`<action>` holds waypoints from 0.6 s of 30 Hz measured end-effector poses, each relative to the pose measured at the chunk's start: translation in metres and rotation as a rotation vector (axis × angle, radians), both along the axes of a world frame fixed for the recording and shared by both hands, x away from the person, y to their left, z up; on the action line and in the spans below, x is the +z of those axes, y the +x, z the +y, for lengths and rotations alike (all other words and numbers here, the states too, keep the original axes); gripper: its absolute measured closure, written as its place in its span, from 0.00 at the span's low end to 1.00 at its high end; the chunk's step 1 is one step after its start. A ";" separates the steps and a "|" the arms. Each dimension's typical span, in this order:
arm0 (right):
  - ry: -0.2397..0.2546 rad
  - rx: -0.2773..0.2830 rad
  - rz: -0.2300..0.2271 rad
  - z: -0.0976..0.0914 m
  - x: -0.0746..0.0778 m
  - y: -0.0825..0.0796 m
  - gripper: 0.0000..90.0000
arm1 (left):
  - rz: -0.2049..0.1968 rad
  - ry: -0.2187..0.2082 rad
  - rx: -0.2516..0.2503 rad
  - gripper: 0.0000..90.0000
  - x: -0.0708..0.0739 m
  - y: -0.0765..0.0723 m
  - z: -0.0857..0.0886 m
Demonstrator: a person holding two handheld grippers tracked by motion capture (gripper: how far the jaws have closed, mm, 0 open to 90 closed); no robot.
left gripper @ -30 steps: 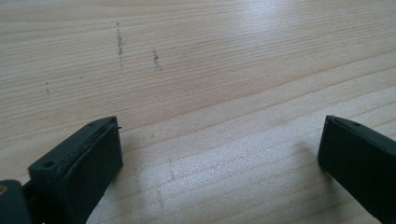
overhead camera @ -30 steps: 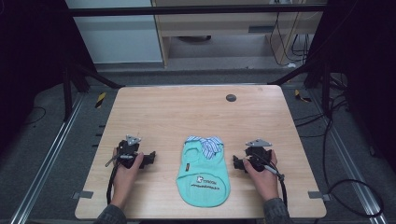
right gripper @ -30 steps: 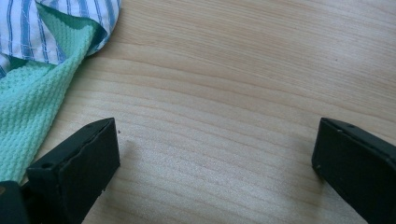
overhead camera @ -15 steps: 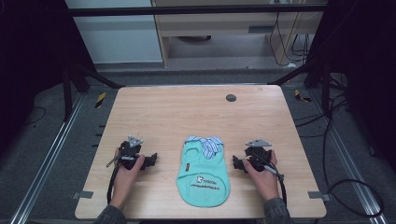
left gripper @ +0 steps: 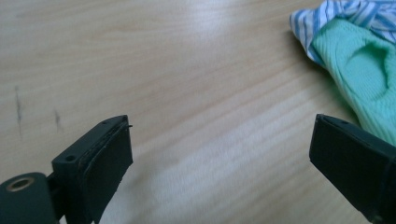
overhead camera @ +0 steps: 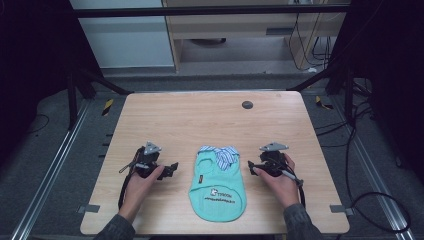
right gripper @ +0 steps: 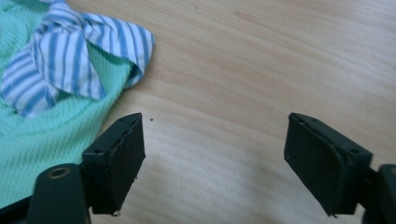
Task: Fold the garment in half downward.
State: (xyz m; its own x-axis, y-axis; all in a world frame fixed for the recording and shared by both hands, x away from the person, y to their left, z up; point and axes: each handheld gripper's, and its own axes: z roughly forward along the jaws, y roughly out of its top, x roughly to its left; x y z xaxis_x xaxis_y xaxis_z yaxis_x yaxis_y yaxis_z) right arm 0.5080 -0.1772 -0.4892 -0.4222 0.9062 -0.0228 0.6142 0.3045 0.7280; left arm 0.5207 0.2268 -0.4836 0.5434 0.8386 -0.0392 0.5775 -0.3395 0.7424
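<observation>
In the high view, a small mint-green knitted garment with a blue-and-white striped collar (overhead camera: 218,177) is seen lying flat in the lower centre of the frame, on a light wooden table (overhead camera: 210,122). The left gripper (overhead camera: 170,169) is held on the table at the lower left, near the garment but apart from it. The right gripper (overhead camera: 252,167) is held at the lower right, just beside the collar.

In the left gripper view, the jaws are spread wide over bare wood; the garment is found at the upper right (left gripper: 357,65).

In the right gripper view, the jaws are also wide apart, and the striped collar (right gripper: 74,56) is seen at the upper left.
</observation>
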 end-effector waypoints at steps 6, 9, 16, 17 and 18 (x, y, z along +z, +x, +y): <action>-0.010 0.071 0.022 0.010 0.015 0.021 0.41 | 0.040 -0.008 -0.035 0.14 0.016 0.034 -0.018; -0.004 0.100 0.037 0.014 0.019 0.031 0.53 | 0.039 0.004 -0.054 0.20 0.023 0.049 -0.028; -0.005 0.182 0.049 0.029 0.019 0.046 0.70 | 0.037 0.036 -0.110 0.30 0.034 0.066 -0.054; -0.007 0.183 0.050 0.030 0.020 0.048 0.72 | 0.040 0.041 -0.119 0.32 0.035 0.068 -0.058; -0.008 0.185 0.049 0.031 0.021 0.050 0.73 | 0.040 0.040 -0.127 0.34 0.036 0.069 -0.062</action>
